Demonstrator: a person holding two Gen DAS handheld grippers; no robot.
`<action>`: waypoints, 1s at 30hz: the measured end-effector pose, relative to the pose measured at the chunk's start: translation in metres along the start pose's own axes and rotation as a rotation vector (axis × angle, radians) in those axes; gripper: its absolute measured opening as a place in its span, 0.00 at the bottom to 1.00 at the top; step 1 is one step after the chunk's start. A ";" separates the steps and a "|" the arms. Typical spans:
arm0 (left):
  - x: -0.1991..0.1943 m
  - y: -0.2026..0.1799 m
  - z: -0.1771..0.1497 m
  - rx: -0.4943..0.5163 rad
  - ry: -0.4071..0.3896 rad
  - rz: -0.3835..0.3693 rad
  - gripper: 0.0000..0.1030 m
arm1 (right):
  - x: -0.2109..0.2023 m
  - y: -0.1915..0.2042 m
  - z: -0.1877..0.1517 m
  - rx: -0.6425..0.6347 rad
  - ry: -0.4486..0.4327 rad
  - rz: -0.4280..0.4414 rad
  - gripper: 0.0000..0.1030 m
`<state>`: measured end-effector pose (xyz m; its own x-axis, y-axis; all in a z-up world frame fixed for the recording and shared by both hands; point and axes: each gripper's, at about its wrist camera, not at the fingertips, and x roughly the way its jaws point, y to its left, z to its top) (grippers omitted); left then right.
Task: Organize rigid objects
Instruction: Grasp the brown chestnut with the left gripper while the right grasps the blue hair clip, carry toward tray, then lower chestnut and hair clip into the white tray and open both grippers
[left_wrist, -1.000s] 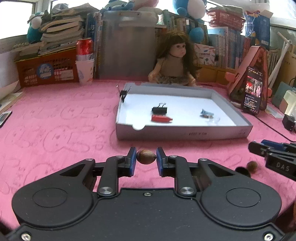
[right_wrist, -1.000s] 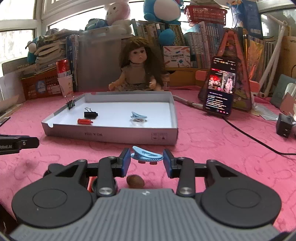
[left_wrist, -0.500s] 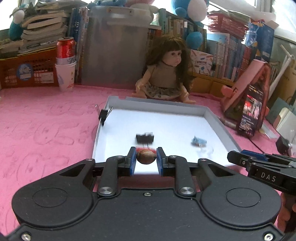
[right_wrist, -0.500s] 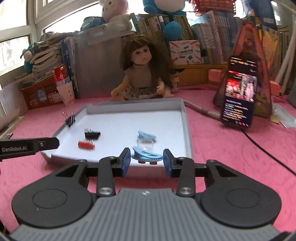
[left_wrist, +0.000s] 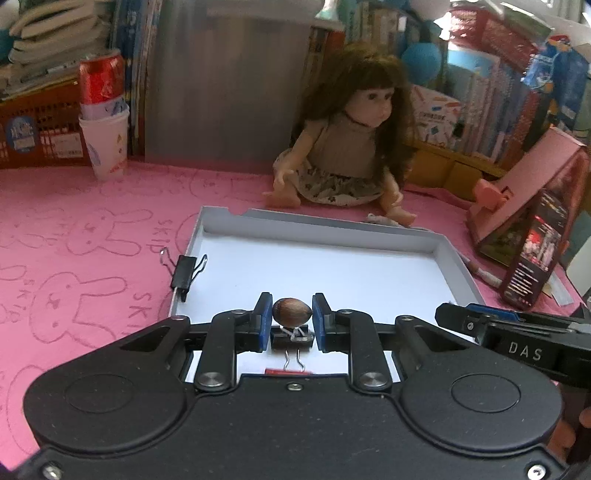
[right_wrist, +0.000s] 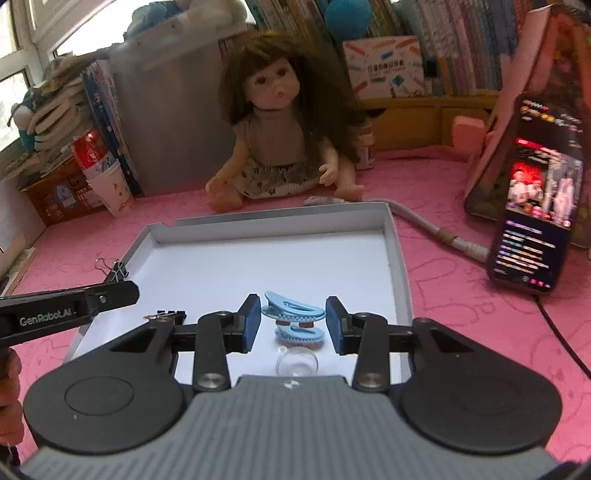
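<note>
My left gripper (left_wrist: 291, 314) is shut on a brown nut (left_wrist: 292, 312) and holds it over the white tray (left_wrist: 332, 225), above a black binder clip (left_wrist: 293, 338) and a red piece (left_wrist: 288, 371). My right gripper (right_wrist: 293, 314) is shut on a blue hair clip (right_wrist: 293, 308) over the tray (right_wrist: 397, 236). Below it lie a second blue hair clip (right_wrist: 301, 334) and a clear round piece (right_wrist: 296, 362). Another binder clip (left_wrist: 183, 276) grips the tray's left wall. The right gripper (left_wrist: 517, 339) shows at the right of the left wrist view.
A doll (left_wrist: 347, 147) sits behind the tray on the pink cloth. A lit phone (right_wrist: 535, 225) leans at the right, with a cable (right_wrist: 443, 236) beside the tray. A paper cup with a red can (left_wrist: 105, 125) stands back left. Books fill the back.
Both grippers have moved forward from in front of the tray to over its floor, each still holding its object.
</note>
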<state>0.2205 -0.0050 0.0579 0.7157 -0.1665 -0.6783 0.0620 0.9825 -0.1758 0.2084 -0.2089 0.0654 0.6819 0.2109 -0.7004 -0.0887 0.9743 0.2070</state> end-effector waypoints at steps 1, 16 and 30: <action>0.005 -0.001 0.002 -0.001 0.007 0.005 0.21 | 0.004 0.000 0.002 -0.001 0.005 -0.006 0.42; 0.054 -0.008 0.005 0.011 0.067 0.056 0.21 | 0.044 0.001 0.008 -0.016 0.073 -0.048 0.42; 0.068 -0.009 0.000 0.023 0.086 0.065 0.21 | 0.053 -0.001 0.007 -0.025 0.100 -0.055 0.43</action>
<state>0.2690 -0.0253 0.0135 0.6564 -0.1082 -0.7466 0.0340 0.9929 -0.1141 0.2497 -0.1991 0.0330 0.6107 0.1624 -0.7750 -0.0719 0.9861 0.1500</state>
